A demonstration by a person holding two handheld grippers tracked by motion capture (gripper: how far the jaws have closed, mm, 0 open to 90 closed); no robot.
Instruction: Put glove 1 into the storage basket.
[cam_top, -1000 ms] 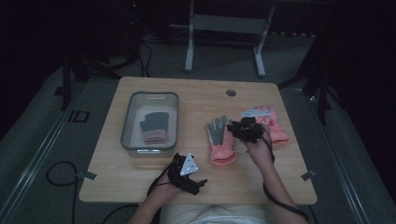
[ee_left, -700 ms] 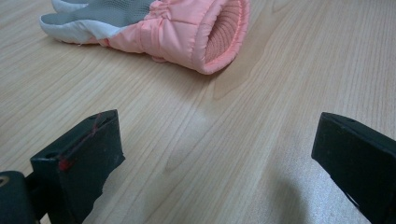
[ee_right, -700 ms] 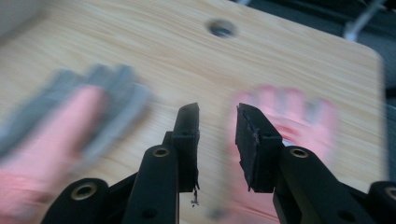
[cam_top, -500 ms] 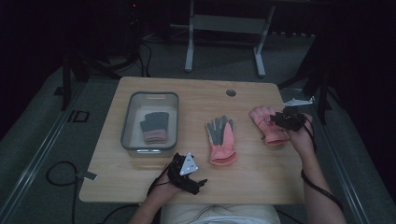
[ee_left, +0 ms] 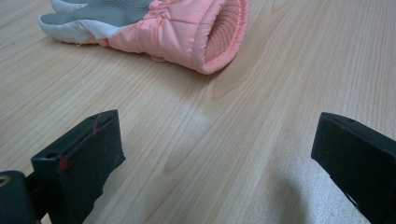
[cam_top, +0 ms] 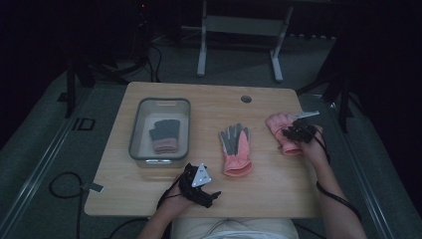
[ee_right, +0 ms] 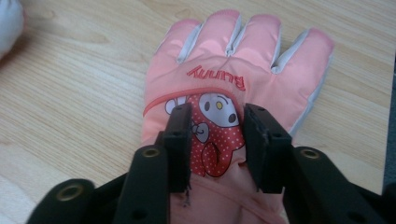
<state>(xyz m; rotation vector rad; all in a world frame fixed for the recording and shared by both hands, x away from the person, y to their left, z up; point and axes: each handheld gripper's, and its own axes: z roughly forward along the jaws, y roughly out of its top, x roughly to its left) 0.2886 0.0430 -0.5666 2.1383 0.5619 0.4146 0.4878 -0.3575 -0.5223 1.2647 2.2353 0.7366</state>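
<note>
Gloves [cam_top: 237, 149]: three; bin [cam_top: 137, 130]: one.

One word could be read: "Bunny", stitched in red thread on the back of the pink glove [ee_right: 243, 79]. In the right gripper view it stood upside down, in the upper middle of the frame, just under the glove's fingers. Below the word was a small printed cartoon picture [ee_right: 217, 121] of a white animal face with red dotted cloth; it carried no letters. On the other pink glove [ee_left: 187, 28], in the upper part of the left gripper view, no text was readable.
</note>
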